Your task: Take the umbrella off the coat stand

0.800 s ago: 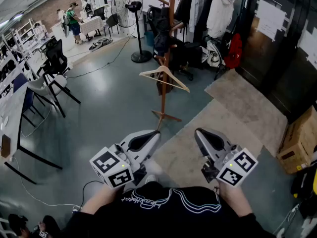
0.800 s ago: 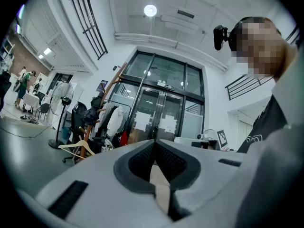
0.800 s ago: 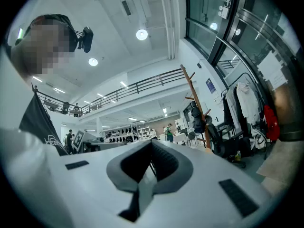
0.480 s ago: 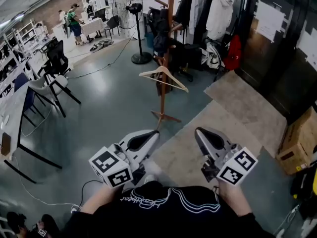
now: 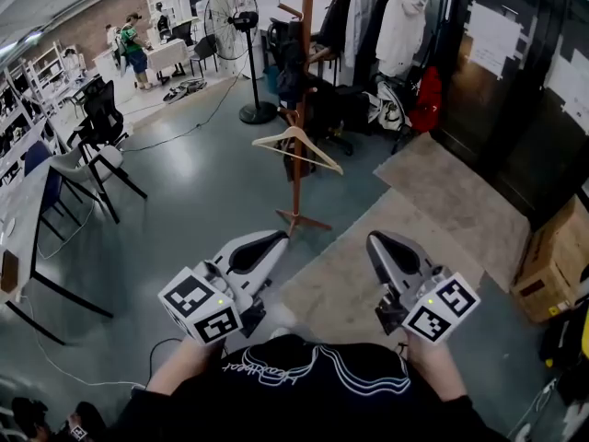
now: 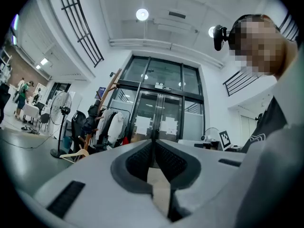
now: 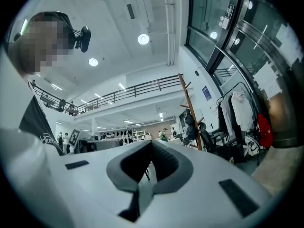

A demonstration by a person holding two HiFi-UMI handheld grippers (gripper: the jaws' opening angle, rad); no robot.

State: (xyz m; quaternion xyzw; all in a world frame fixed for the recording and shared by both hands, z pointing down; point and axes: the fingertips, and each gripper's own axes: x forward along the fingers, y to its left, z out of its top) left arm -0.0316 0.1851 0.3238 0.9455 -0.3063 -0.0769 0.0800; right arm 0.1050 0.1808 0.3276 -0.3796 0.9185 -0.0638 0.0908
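Little has changed: my left hand-held gripper (image 5: 276, 239) and right hand-held gripper (image 5: 374, 241) stay closed and empty. The coat stand (image 5: 298, 109) is still far ahead, so the walk to the umbrella remains.

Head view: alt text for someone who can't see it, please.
A person holds a grey left gripper and grey right gripper, fingers shut and empty, aimed toward a tall brown wooden coat stand carrying a pale wooden hanger and dark hanging items. A black pedestal fan stands beyond it.

Open office: desks (image 5: 17, 205), chairs (image 5: 98, 113), fan (image 5: 231, 10)
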